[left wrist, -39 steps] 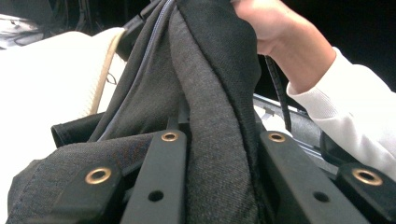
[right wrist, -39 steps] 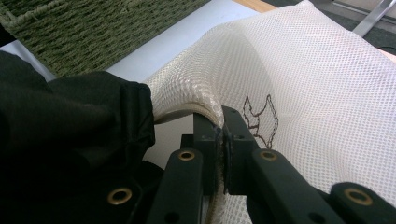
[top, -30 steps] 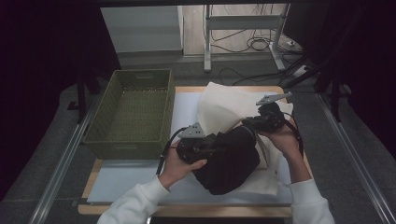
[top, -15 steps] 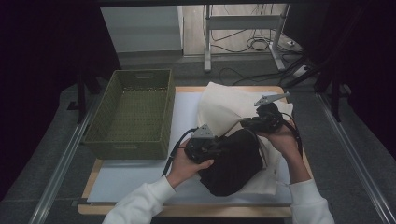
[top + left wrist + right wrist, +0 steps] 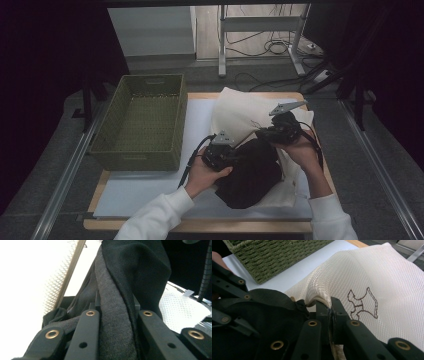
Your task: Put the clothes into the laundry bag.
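A black garment (image 5: pixel 252 172) lies bunched at the mouth of a cream mesh laundry bag (image 5: pixel 240 112) on the white mat. My left gripper (image 5: pixel 239 155) is shut on a fold of the black garment (image 5: pixel 135 270), whose cloth runs up between its jaws. My right gripper (image 5: pixel 261 134) is shut on the bag's rim and holds it lifted over the garment. In the right gripper view the mesh bag (image 5: pixel 374 272) bears a stitched dog outline (image 5: pixel 362 303). There the right gripper (image 5: pixel 325 305) pinches the raised edge, with the black garment (image 5: pixel 269 305) under it.
A green woven basket (image 5: pixel 135 160) stands at the left of the board, its corner (image 5: pixel 272 255) near the bag. Bare white mat (image 5: pixel 145 190) lies in front of the basket. Metal rails run along both sides of the table, and cables lie on the floor behind.
My left hand has moved right with the black garment, closer to the bag's mouth. The right hand has kept the bag's rim lifted in place.
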